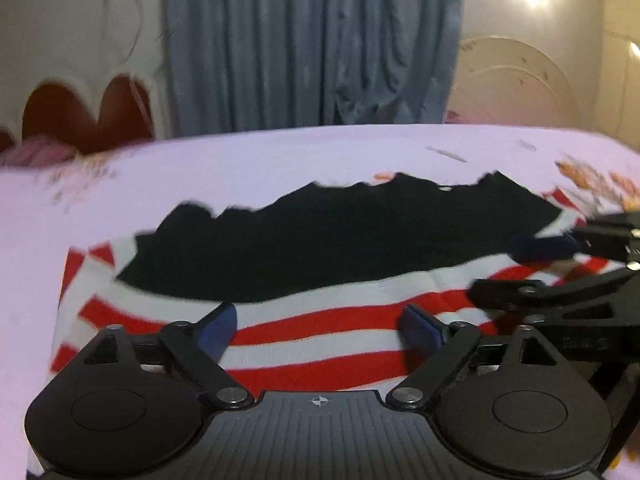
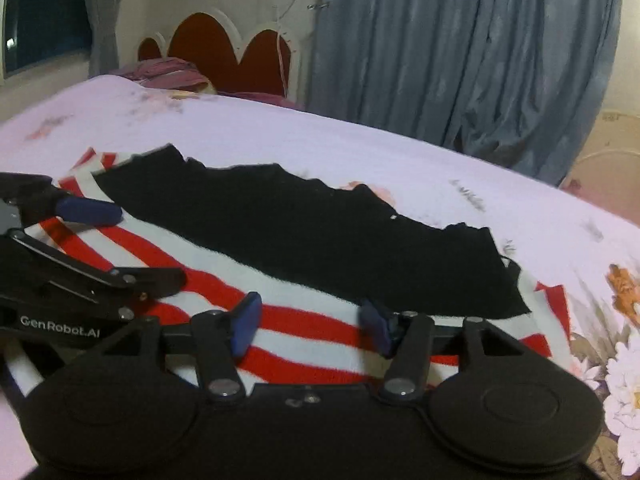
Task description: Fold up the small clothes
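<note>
Red-and-white striped knit garment (image 1: pixel 312 332) (image 2: pixel 304 336): lies spread flat on the bed, its striped part nearest both cameras.

Black fabric panel (image 1: pixel 340 240) (image 2: pixel 312 236): lies along the far side of the stripes, touching them, with a ragged far edge; whether it belongs to the striped garment or is a separate piece cannot be told.

Left gripper (image 1: pixel 320 330) (image 2: pixel 100 240): black frame with blue pads, jaws spread wide over the striped part, nothing between them. Whether the pads touch the cloth cannot be told.

Right gripper (image 2: pixel 312 324) (image 1: pixel 520 272): same build, jaws likewise spread wide over the stripes beside the black panel, holding nothing. It sits just beside the left gripper, to that gripper's right.

Bed, covered by a pale lilac sheet (image 1: pixel 280 160) (image 2: pixel 280 136) with a printed flower pattern: the sheet surrounds the garment on all visible sides. Large white and orange blooms (image 2: pixel 624 380) show near the garment's right end.

White scalloped headboard with dark red inset panels (image 2: pixel 224 56) (image 1: pixel 80 116): stands beyond the garment at the far left, with a bundle of purple cloth (image 2: pixel 168 72) at its foot.

Blue-grey pleated curtain (image 1: pixel 312 44) (image 2: pixel 460 56): hangs behind the bed, beyond the garment.

Dark window (image 2: pixel 44 16): left of the headboard.

Cream wall (image 1: pixel 540 40): right of the curtain.
</note>
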### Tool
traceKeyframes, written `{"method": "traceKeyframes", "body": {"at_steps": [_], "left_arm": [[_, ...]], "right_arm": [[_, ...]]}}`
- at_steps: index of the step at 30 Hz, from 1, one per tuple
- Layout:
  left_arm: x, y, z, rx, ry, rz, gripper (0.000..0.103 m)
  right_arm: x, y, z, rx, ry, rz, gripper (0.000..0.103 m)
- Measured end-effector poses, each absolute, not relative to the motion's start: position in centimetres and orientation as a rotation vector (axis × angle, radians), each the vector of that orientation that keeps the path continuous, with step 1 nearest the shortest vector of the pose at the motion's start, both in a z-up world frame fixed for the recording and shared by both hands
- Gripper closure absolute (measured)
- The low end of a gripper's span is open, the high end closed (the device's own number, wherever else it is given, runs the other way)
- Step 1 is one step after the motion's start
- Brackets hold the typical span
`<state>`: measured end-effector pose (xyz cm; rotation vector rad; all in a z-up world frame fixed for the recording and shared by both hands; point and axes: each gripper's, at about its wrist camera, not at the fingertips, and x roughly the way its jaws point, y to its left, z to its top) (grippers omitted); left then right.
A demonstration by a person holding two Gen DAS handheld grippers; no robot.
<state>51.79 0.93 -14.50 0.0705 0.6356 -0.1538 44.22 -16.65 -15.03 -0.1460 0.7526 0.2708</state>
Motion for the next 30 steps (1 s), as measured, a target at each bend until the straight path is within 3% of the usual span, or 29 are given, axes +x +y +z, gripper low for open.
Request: {"method": "traceKeyframes", "body": {"at_steps": [4, 9, 10, 11, 12, 21, 30], "left_arm": [[50.2, 5.2, -14.2, 0.09, 0.65, -0.056, 0.014], [48.8, 7.2, -14.2, 0.092, 0.664, -0.03, 0.013], [48.7, 6.5, -13.7, 0.102, 0.665, -0.013, 0.013], [48.3, 5.9, -13.1, 0.103, 0.651, -0.021, 0.013], [47.7, 5.0, -12.6, 0.099, 0.628, -0.039, 0.013], [44.8, -0.5, -14.1, 0.063, 0.665, -0.121, 0.013], [41.7, 5.3, -13.8, 0.055, 0.706, 0.005, 0.013]], "right_arm": [[43.7, -20.9, -14.7, -0.185, 0.752, 0.129, 0.046], [42.0, -28.4, -15.5, -0.031, 0.791, -0.037, 0.041], [42.0, -27.8, -15.0, -0.054, 0.787, -0.051, 0.043], [41.9, -26.9, -14.3, -0.074, 0.766, -0.061, 0.057], [41.7, -26.1, -13.5, -0.076, 0.739, -0.057, 0.063], [38.7, -15.9, -14.4, -0.131, 0.769, 0.194, 0.061], [35.5, -19.4, -14.1, -0.186, 0.802, 0.031, 0.058]]}}
